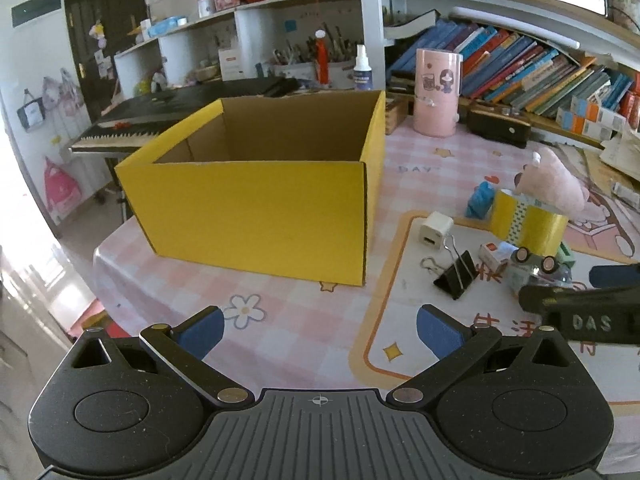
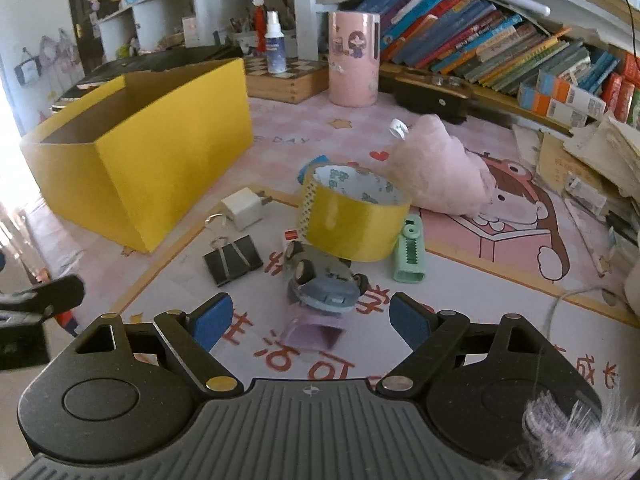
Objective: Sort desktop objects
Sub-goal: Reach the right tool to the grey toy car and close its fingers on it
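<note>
An open yellow cardboard box (image 1: pixel 256 208) (image 2: pixel 132 152) stands on the pink desk mat. Right of it lies a clutter: a yellow tape roll (image 2: pixel 352 216) (image 1: pixel 528 220), an overturned blue toy car (image 2: pixel 324 284), a black binder clip (image 2: pixel 232 260) (image 1: pixel 458 274), a white charger plug (image 2: pixel 244 208) (image 1: pixel 434 232), a green clip (image 2: pixel 410 254), a lilac piece (image 2: pixel 312 332) and a pink plush (image 2: pixel 436 168) (image 1: pixel 554 184). My right gripper (image 2: pixel 310 320) is open, its blue pads on either side of the car and lilac piece without touching. My left gripper (image 1: pixel 320 332) is open over bare mat before the box.
A pink cylinder tin (image 2: pixel 354 60) (image 1: pixel 436 92), a spray bottle (image 2: pixel 275 42), a wooden chess box (image 2: pixel 288 76) and a black case (image 2: pixel 432 96) stand behind. Books line the shelf (image 2: pixel 500 48). Paper stacks (image 2: pixel 600 168) sit at right. A keyboard (image 1: pixel 132 124) lies beyond the box.
</note>
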Demonstrator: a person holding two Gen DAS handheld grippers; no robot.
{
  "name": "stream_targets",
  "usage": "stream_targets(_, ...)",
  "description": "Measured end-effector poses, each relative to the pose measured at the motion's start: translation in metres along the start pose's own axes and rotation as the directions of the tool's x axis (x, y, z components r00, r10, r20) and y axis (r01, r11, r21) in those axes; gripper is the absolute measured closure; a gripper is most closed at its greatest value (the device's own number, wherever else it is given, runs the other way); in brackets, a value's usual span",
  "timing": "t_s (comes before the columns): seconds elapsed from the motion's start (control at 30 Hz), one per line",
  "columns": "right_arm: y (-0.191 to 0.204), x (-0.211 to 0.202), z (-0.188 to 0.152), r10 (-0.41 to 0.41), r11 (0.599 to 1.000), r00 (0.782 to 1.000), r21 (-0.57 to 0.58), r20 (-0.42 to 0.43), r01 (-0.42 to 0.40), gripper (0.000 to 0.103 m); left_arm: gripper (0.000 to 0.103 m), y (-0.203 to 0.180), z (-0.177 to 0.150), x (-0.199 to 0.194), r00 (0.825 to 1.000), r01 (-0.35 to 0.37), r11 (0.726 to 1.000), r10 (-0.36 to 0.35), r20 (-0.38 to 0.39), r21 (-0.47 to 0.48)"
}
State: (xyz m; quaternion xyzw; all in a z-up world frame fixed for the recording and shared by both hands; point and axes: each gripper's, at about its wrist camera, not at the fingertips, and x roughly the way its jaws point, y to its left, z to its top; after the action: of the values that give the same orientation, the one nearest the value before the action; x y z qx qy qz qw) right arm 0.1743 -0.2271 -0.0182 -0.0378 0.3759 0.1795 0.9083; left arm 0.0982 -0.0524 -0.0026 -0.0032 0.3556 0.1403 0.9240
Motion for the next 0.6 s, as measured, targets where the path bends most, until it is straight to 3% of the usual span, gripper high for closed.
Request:
stream_targets(0.2, -0.005, 0.025, 0.005, 0.015, 1.0, 0.999, 0.019, -0.044, -0.014, 0.025, 0.001, -0.013, 0.003, 0.006, 1.0, 0.011, 0.999, -0.01, -0.025, 0.053)
stream_targets(0.3, -0.006, 0.034, 0.006, 0.031, 0.999, 0.998, 0.018, -0.062, -0.03, 0.041, 0.001, -0.019, 0.005, 0.011, 0.999, 0.03, 0.997, -0.027, -0.042, 0.068)
stream_targets(0.4, -0.011, 0.034, 0.006, 0.033, 0.999, 0.997, 0.015, -0.071, -0.032, 0.059, 0.007, -0.029, 0.008, 0.019, 0.996, 0.064, 0.994, -0.059, -0.065, 0.088)
stream_targets(0.6, -0.032, 0.015, 0.003, 0.064, 0.998, 0.997, 0.012, -0.048, -0.064, 0.063, 0.026, -0.054, 0.014, 0.038, 0.986, 0.143, 0.983, -0.132, -0.099, 0.117)
